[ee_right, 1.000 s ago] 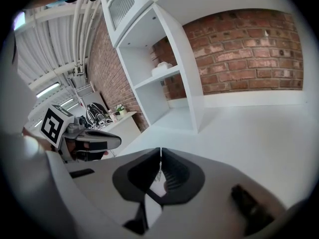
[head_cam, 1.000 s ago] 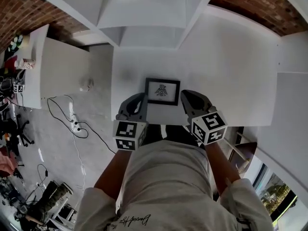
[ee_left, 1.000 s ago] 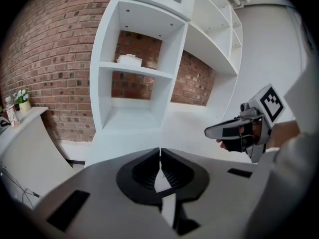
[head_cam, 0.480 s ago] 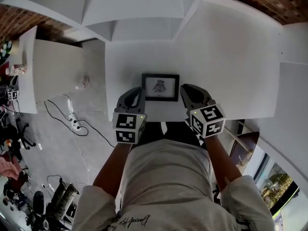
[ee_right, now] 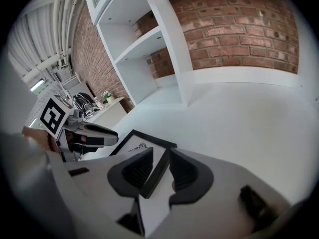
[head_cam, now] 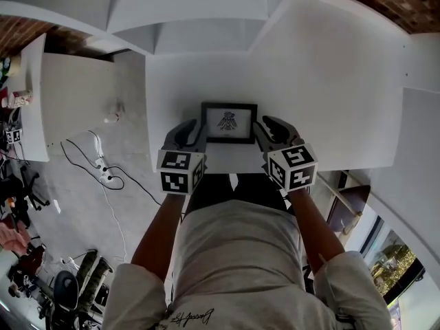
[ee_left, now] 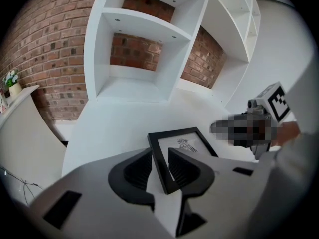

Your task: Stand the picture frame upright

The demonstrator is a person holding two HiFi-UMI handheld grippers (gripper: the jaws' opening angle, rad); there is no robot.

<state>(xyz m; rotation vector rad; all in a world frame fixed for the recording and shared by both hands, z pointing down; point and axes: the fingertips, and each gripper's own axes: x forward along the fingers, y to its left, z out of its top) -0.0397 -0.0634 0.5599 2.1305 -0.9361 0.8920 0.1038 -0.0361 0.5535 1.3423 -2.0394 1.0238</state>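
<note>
Jaws of left gripper, just opened, straddle picture frame's edge.

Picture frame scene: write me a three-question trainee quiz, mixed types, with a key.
1. True or false: the picture frame stands upright on the table.
2. What lies between the jaws of the left gripper? A) nothing B) the frame's edge C) a cable
3. Fill in: the right gripper straddles the frame's ____ edge.
Key: 1 false, it lies flat. 2 B; those jaws have just been opening. 3 right.
</note>
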